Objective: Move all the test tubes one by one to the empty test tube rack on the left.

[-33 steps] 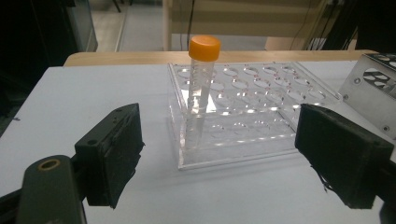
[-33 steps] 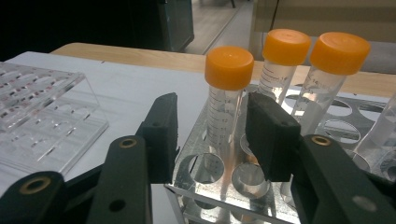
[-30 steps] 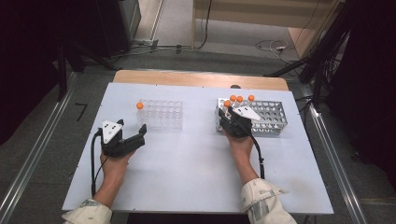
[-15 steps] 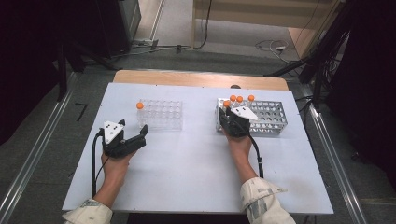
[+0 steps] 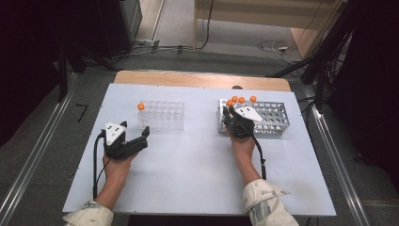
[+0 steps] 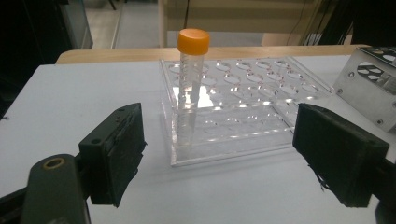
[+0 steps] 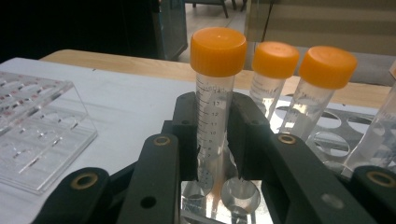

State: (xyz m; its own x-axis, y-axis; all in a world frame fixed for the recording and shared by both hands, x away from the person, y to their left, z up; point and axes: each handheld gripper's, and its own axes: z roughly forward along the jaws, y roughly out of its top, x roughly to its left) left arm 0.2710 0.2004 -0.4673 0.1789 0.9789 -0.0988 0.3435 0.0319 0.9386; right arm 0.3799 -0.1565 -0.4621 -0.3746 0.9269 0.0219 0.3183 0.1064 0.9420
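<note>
Left gripper (image 5: 141,139) is idling on the near-left of the surface (image 5: 188,165), in the same spot as a second ago. Its fingers are spread wide and gripping nothing; in the left gripper view (image 6: 217,154) they are framing the clear rack (image 6: 243,93) from a little way back, not touching it.

Clear rack (image 5: 162,115) is carrying one orange-capped tube (image 5: 140,107) upright in its far-left corner hole (image 6: 192,70). The other holes are looking empty.

Right gripper (image 5: 229,115) is sitting at the left end of the metal rack (image 5: 275,115), and it has barely shifted over the last second. The four orange caps are standing where they were. So the change is small: no lift, just the grip settling.

In the right gripper view the fingers (image 7: 187,135) are pinching the nearest tube (image 7: 215,93) on its graduated barrel, below the cap, one pad on each side. The tube is standing upright with its foot down in a corner hole of the metal rack (image 7: 219,189), so it is not out yet. Two more capped tubes (image 7: 274,70) are standing just behind it, close but not touching the fingers.

My read: the grasp step is done and the pull is pending. The work looks like moving tubes from the metal rack to the clear one, with one across and four to go. Next move is probably needing a straight vertical pull to keep clear of the neighbours.
</note>
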